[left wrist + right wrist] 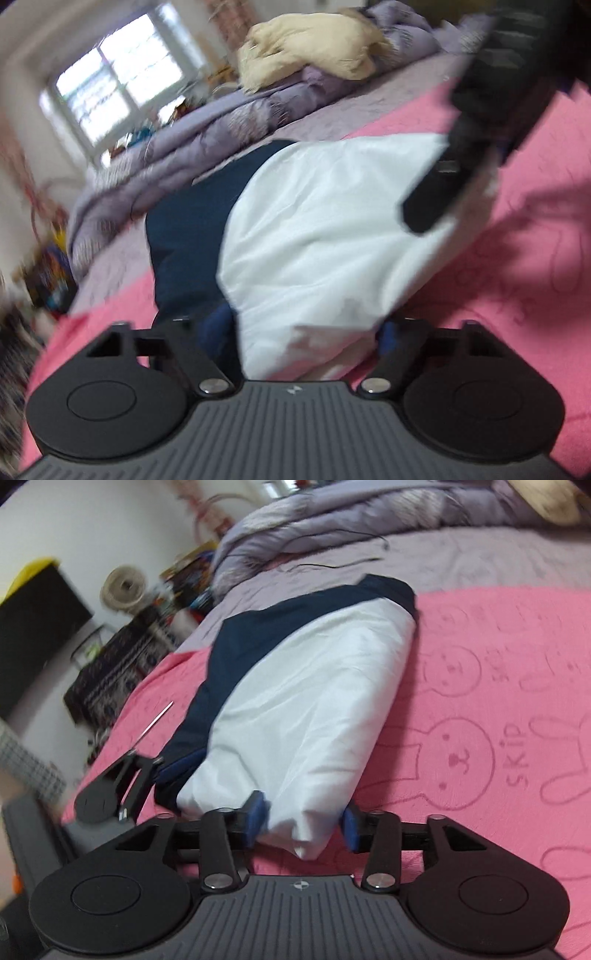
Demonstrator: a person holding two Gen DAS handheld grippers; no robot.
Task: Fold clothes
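Note:
A folded white and navy garment [314,229] lies on the pink bunny-print blanket [517,295]. In the left wrist view its near end fills the gap of my left gripper [301,330], and both blue pads press into the fabric. In the right wrist view the garment [306,701] runs away from me, its white near corner between the pads of my right gripper [304,819]; the jaws stand apart and the right pad sits just off the cloth. The left gripper [122,786] shows at the garment's navy side. A blurred finger [424,210] of the right gripper hangs over the white cloth.
A rumpled lilac quilt [207,125] with a cream cloth [314,48] on it lies across the far side of the bed. A thin black cable [332,565] runs over the lilac sheet. Cluttered furniture [122,657] stands beside the bed, under a window [118,74].

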